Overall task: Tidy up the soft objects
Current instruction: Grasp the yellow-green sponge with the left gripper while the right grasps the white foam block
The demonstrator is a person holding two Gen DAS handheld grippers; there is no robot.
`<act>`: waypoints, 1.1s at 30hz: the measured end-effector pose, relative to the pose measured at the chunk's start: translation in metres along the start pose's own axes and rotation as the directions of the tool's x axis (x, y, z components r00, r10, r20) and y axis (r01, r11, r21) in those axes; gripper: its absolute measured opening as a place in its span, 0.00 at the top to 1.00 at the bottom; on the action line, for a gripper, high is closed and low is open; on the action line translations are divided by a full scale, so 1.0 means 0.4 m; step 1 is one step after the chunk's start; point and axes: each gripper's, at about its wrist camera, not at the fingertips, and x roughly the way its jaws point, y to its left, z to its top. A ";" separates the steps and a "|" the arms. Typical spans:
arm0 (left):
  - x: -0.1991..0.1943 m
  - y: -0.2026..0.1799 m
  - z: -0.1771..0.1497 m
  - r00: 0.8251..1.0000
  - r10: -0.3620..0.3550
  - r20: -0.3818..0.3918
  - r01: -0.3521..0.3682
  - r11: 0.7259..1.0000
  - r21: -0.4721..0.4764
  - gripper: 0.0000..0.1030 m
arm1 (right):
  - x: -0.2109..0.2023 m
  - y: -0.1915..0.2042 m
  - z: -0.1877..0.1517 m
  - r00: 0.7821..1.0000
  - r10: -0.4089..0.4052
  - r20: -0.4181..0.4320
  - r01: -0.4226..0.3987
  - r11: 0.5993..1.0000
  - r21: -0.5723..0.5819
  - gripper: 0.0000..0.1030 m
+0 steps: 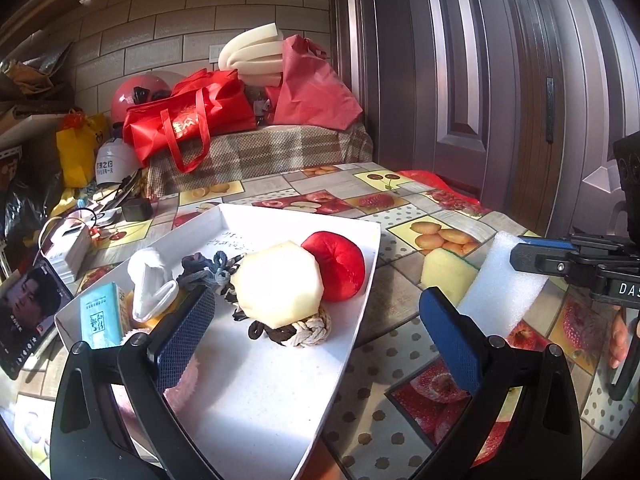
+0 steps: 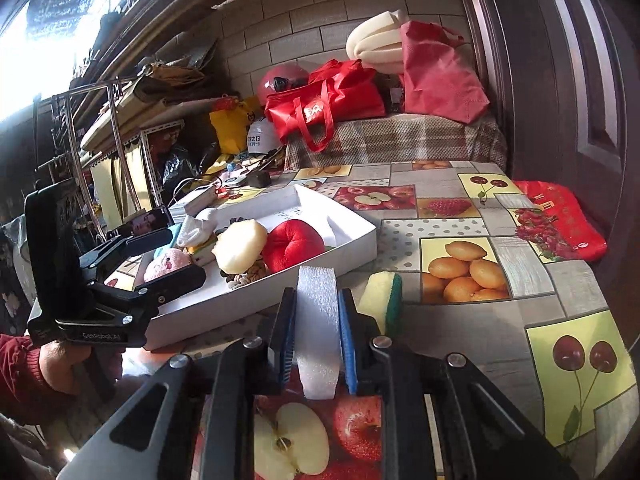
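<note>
A fruit-print counter (image 2: 460, 208) is carrying a white tray (image 2: 352, 248) at left, with a yellow-green sponge (image 2: 382, 292) lying just right of it and a phone (image 1: 28, 312) sitting far left.

"GenRobot.AI" in pale letters on the black body of the left gripper (image 2: 182, 254), seen from the right wrist cam. "DAS", cut off by the pic edge, on the black body of the right gripper (image 1: 520, 258). Handwriting on the white tray (image 1: 280, 392) floor, Chinese print on the teal packet (image 1: 100, 316), white helmet (image 1: 114, 164) and red bag (image 1: 188, 120) logo (all too small or blurred to read).
</note>
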 end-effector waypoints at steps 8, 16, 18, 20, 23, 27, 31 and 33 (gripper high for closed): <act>0.007 -0.006 -0.001 1.000 0.006 -0.014 -0.005 1.000 0.016 0.00 | -0.100 -0.096 -0.030 0.997 0.051 0.052 -0.060 0.981 0.183 0.80; 0.045 -0.019 0.000 0.995 -0.029 -0.092 0.031 0.999 0.030 0.00 | -0.068 -0.181 -0.098 0.990 0.103 -0.101 -0.061 0.932 0.358 0.69; 0.069 -0.032 0.004 0.987 -0.097 -0.126 0.097 0.995 -0.009 0.00 | -0.062 -0.183 -0.091 0.991 0.086 -0.099 -0.046 0.933 0.356 0.58; 0.093 -0.063 0.012 0.980 -0.138 -0.145 0.135 0.990 -0.028 0.00 | -0.045 -0.176 -0.081 0.989 0.085 -0.117 -0.042 0.943 0.330 0.58; 0.138 -0.141 0.021 0.961 -0.191 -0.199 0.193 0.981 -0.010 0.00 | -0.024 -0.165 -0.079 0.980 0.139 -0.140 -0.090 0.948 0.306 0.82; 0.179 -0.237 0.037 0.955 -0.187 -0.229 0.208 0.975 0.072 0.07 | -0.075 -0.191 -0.086 0.995 0.087 -0.053 -0.064 0.936 0.345 0.82; 0.250 -0.300 0.047 0.936 -0.179 -0.302 0.219 0.970 0.105 0.25 | -0.116 -0.253 -0.108 0.998 0.050 0.035 -0.061 0.887 0.457 0.82; 0.286 -0.321 0.049 0.926 -0.160 -0.341 0.208 0.972 0.108 0.34 | -0.123 -0.262 -0.111 0.997 0.051 0.057 -0.072 0.877 0.475 0.82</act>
